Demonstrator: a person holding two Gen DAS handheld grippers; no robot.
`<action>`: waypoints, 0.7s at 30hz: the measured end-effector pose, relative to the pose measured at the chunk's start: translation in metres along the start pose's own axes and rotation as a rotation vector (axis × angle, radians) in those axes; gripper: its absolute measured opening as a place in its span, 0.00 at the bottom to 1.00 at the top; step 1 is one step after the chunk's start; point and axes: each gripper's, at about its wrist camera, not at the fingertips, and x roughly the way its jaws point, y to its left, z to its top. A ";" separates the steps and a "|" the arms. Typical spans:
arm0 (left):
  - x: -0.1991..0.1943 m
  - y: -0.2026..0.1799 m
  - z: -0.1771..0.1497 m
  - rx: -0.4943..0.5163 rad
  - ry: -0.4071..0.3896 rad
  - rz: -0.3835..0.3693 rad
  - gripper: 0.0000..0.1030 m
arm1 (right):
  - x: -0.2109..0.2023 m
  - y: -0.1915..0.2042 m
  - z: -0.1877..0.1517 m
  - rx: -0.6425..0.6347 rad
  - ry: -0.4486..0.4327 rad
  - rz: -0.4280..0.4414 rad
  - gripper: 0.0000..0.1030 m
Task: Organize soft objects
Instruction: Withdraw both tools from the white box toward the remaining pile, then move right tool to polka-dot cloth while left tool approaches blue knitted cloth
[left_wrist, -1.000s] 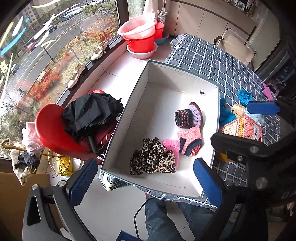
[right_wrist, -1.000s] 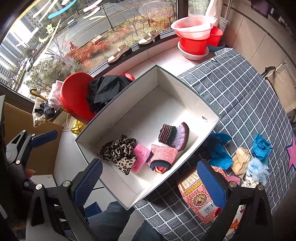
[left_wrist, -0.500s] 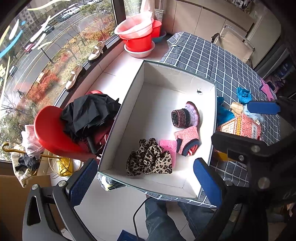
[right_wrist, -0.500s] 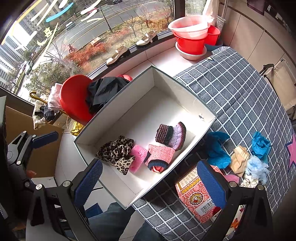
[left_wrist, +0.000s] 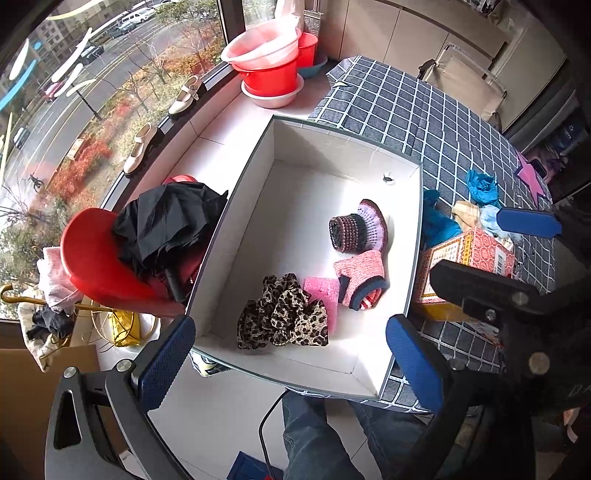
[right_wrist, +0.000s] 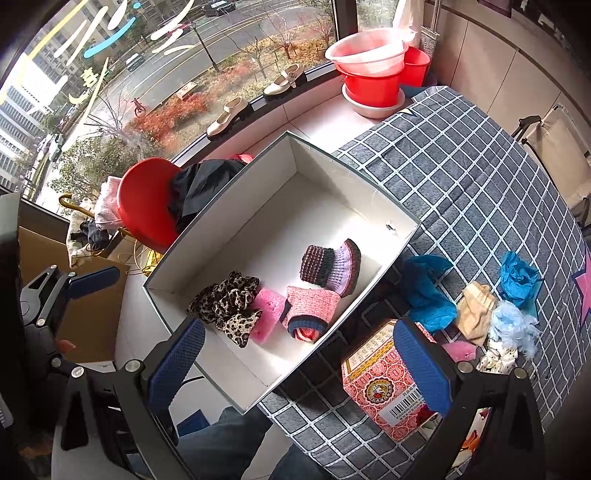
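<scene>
Centre frame, our white box (left_wrist: 343, 155) holds a leopard-print cloth (left_wrist: 282, 318), a pink sponge (left_wrist: 323, 301) and two knitted socks (right_wrist: 328, 264). Right of it, loose soft items (right_wrist: 476, 306) lie heaped — some are too crumpled to identify. Both our left gripper (left_wrist: 291, 363) and right gripper (right_wrist: 301, 363) hang spread and empty. We see a checked tablecloth (right_wrist: 461, 177) and, upper left, a window (right_wrist: 110, 55).

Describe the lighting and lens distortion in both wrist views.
Left wrist view: daylight from the window, white box interior bright, its straight rims bowed by fisheye, corners vignetted black. Right wrist view: same daylight and bowing; the checked cloth grid curves strongly.
</scene>
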 end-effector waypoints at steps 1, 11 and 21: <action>-0.001 -0.003 0.002 0.007 0.001 -0.006 1.00 | -0.001 -0.005 -0.001 0.013 -0.003 0.003 1.00; -0.018 -0.062 0.048 0.134 -0.008 -0.091 1.00 | -0.026 -0.114 -0.031 0.267 -0.048 -0.039 1.00; 0.004 -0.154 0.110 0.302 0.092 -0.127 1.00 | -0.021 -0.246 -0.114 0.600 -0.013 -0.116 1.00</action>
